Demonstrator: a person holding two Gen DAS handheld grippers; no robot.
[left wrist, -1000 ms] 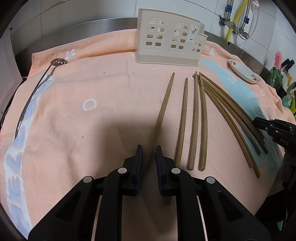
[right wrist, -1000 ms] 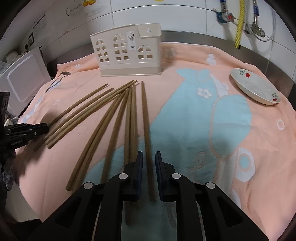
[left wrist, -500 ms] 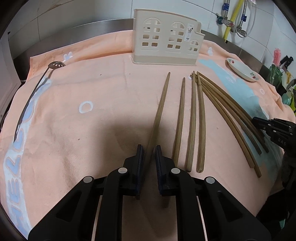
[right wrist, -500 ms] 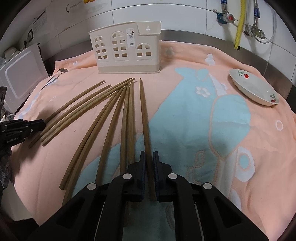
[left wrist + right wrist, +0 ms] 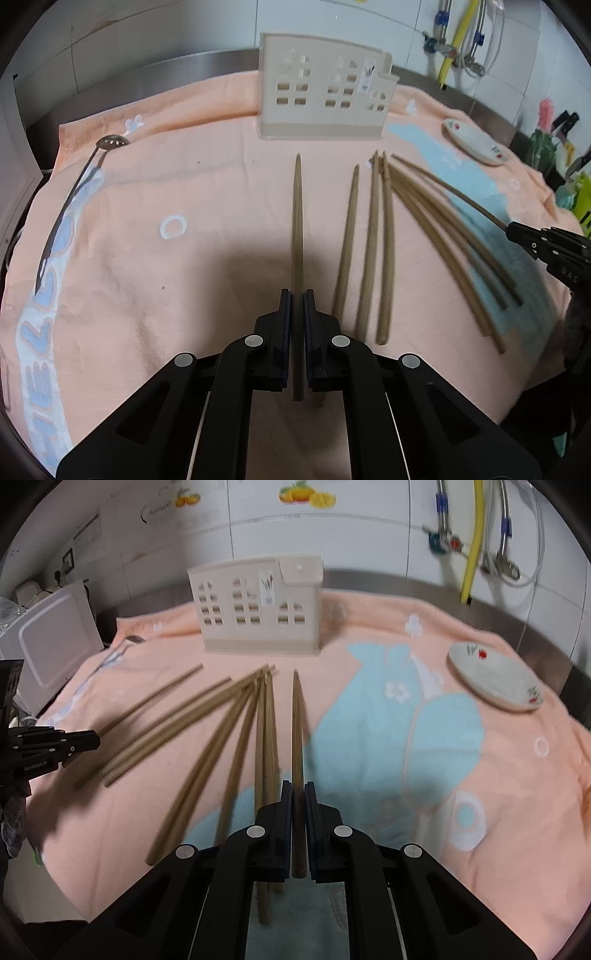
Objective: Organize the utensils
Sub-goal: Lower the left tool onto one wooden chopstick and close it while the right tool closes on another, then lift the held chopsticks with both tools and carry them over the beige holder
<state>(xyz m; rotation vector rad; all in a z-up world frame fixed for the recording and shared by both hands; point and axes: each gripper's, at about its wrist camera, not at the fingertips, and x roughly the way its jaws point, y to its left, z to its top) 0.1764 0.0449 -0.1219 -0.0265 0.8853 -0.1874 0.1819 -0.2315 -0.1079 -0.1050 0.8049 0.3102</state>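
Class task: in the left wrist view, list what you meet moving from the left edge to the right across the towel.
slotted spoon → white ring print → chopstick held by the left gripper → loose chopsticks → right gripper, with the small dish behind it.

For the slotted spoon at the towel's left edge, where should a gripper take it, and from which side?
Grip the slotted spoon mid-handle, from above, jaws straddling the handle crosswise. It lies flat on the towel, long and thin, bowl toward the holder; the bowl is wide and offers less to pinch. The left gripper is nearer but already shut on a chopstick.
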